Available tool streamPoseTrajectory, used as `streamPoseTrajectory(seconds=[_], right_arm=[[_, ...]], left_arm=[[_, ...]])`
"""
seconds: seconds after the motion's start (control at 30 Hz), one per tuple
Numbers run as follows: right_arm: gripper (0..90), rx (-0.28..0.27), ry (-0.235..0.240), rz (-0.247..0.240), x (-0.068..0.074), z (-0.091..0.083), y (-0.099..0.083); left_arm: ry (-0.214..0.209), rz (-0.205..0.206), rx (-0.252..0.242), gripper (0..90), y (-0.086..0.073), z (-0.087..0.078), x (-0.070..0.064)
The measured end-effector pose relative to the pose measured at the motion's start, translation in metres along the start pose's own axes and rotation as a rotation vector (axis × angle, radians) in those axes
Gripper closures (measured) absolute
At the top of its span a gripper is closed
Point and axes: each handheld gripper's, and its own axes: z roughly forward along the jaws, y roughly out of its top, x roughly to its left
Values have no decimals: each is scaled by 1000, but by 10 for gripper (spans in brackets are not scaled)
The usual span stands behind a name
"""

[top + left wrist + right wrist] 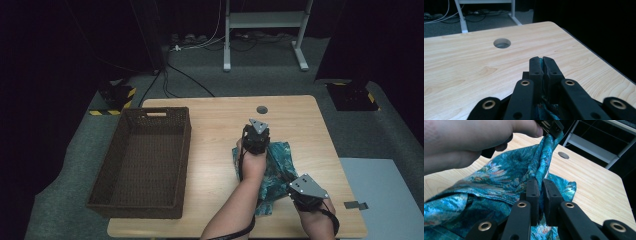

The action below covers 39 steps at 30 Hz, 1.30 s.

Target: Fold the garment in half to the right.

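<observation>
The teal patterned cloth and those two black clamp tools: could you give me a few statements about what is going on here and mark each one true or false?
1. Both grippers are shut on the teal cloth. True: the left gripper and the right gripper each pinch a fold of it.
2. The cloth lies inside the wicker basket. False: it is on the wooden table, to the right of the basket.
3. The basket holds nothing. True.
4. The cloth is plain white. False: it is teal with a mottled pattern.
5. The table has a round hole near its far edge. True.
</observation>
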Motion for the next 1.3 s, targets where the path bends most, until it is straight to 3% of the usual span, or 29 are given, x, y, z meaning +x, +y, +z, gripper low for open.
streamPoseTrajectory(seconds=[0.7, 1.0, 1.3], right_arm=[[843, 64, -12, 22, -14, 6, -35], [844, 80, -6, 21, -15, 8, -44], [844, 91, -9, 12, -13, 9, -47]], left_arm=[[-51, -18, 66, 843, -18, 38, -19], [-73, -19, 103, 710, -23, 44, -21], [-74, -8, 65, 539, -15, 29, -20]])
